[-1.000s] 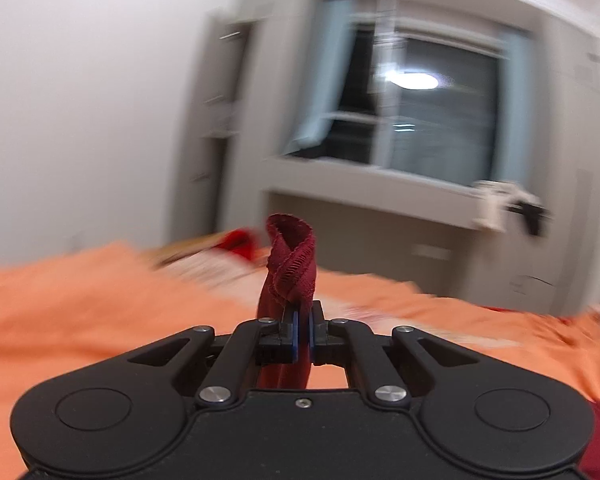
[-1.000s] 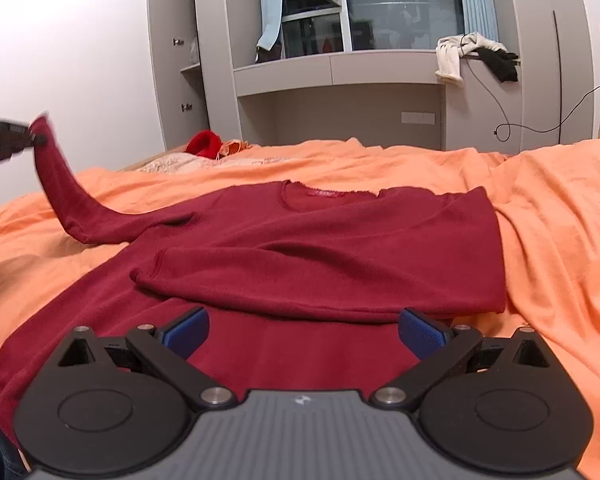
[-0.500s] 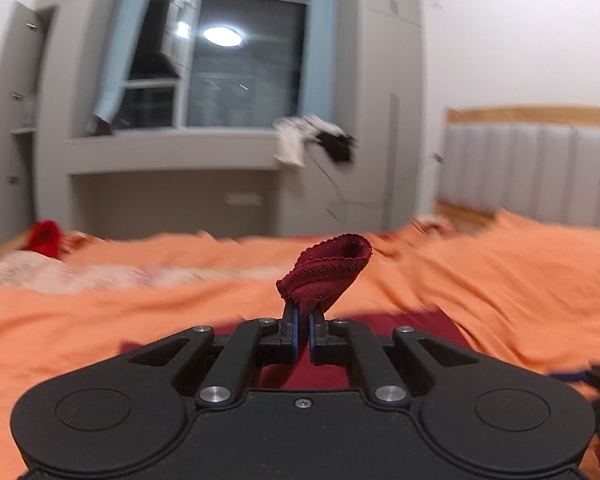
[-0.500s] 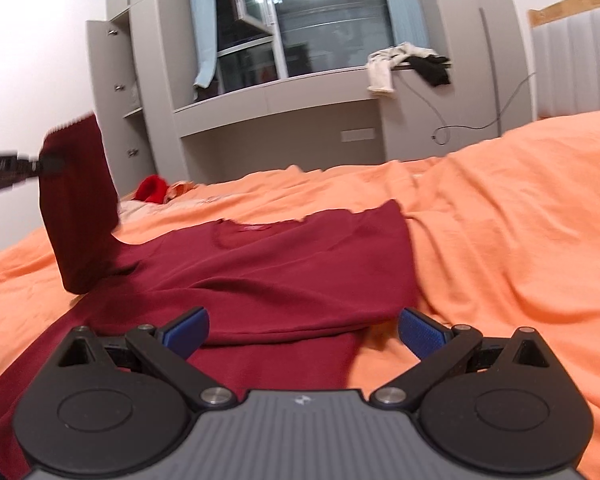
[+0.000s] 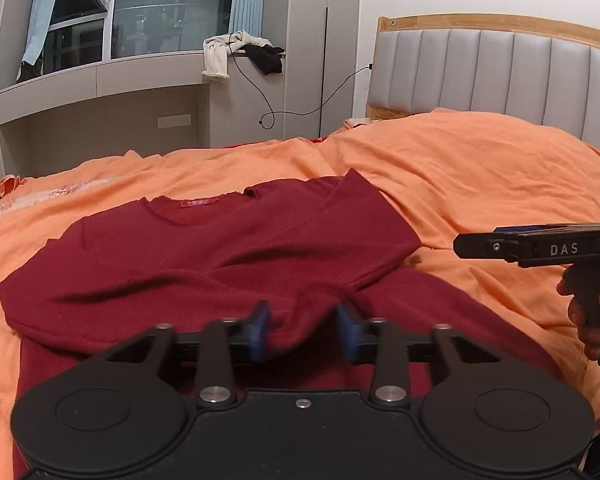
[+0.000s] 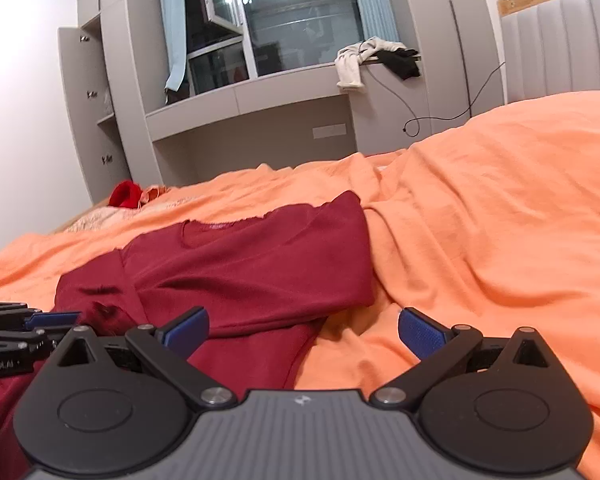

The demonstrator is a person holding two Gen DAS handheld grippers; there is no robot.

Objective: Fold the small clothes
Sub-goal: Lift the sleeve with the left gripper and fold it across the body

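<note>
A dark red sweater point(image 5: 204, 256) lies on the orange bedspread point(image 5: 480, 176), both sleeves folded across its body. My left gripper point(image 5: 304, 332) is open just above the sleeve cuff, which lies between its blue pads point(image 5: 260, 326). My right gripper point(image 6: 302, 330) is open and empty, over the sweater's right edge point(image 6: 252, 276) and the bedspread point(image 6: 500, 220). The right gripper also shows from the side in the left wrist view point(image 5: 540, 246), and the left gripper at the left edge of the right wrist view point(image 6: 16, 328).
A grey padded headboard point(image 5: 500, 80) stands at the right. A grey window desk point(image 6: 252, 108) with hanging clothes point(image 6: 356, 64) and a cable point(image 6: 440, 116) lies beyond the bed. A red item point(image 6: 125, 195) sits at the bed's far left.
My left gripper carried the sleeve cuff across the sweater, lowered it and opened, letting it go. The right gripper stayed open and shifted a little right.
</note>
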